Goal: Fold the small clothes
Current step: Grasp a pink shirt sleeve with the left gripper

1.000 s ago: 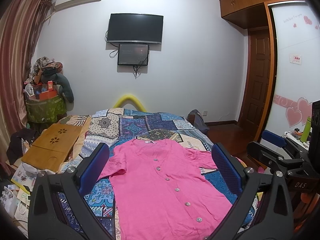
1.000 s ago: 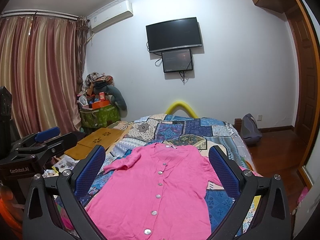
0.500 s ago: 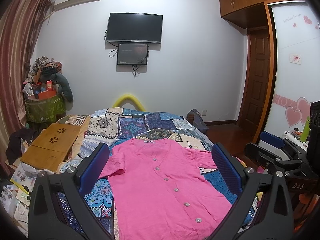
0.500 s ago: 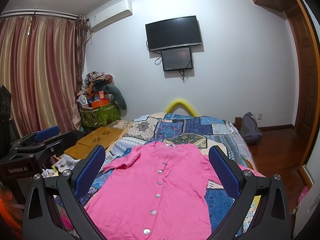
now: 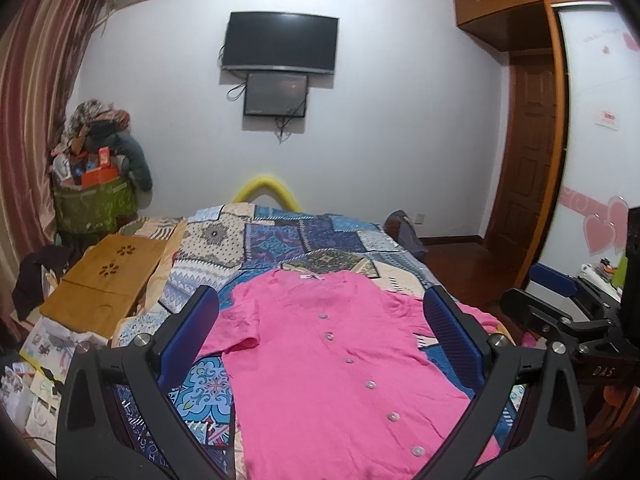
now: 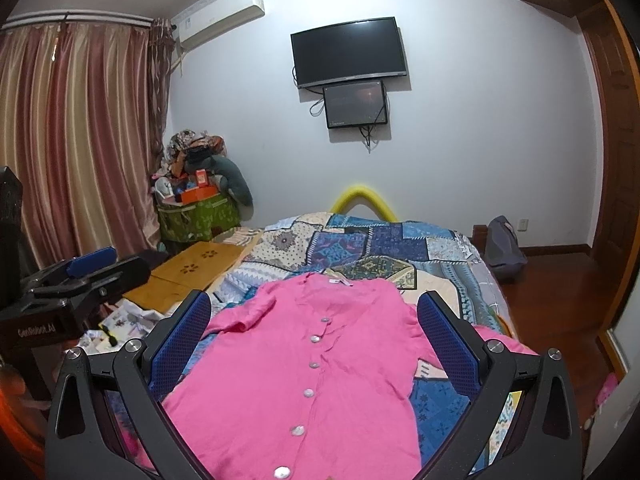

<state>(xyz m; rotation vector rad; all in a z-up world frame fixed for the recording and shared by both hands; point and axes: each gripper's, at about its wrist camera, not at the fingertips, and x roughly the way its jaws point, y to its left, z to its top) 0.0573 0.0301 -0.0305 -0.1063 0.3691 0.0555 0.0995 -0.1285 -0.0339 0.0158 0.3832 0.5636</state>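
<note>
A pink short-sleeved button-front shirt (image 5: 332,360) lies spread flat, front up, on the patchwork bedspread (image 5: 280,240), collar toward the far wall. It also shows in the right wrist view (image 6: 308,364). My left gripper (image 5: 320,320) is open and empty, held above the near part of the shirt, not touching it. My right gripper (image 6: 314,316) is open and empty too, hovering over the shirt. The right gripper shows at the right edge of the left wrist view (image 5: 560,308); the left gripper shows at the left edge of the right wrist view (image 6: 80,276).
A wooden lap desk (image 5: 104,276) lies on the bed's left side, with papers (image 5: 36,360) beside it. A green basket piled with things (image 5: 92,196) stands by the curtain. A dark bag (image 5: 404,232) sits right of the bed. A TV (image 5: 280,44) hangs on the wall.
Both grippers have shifted only slightly over the shirt; they stay open and empty. The shirt has not moved.
</note>
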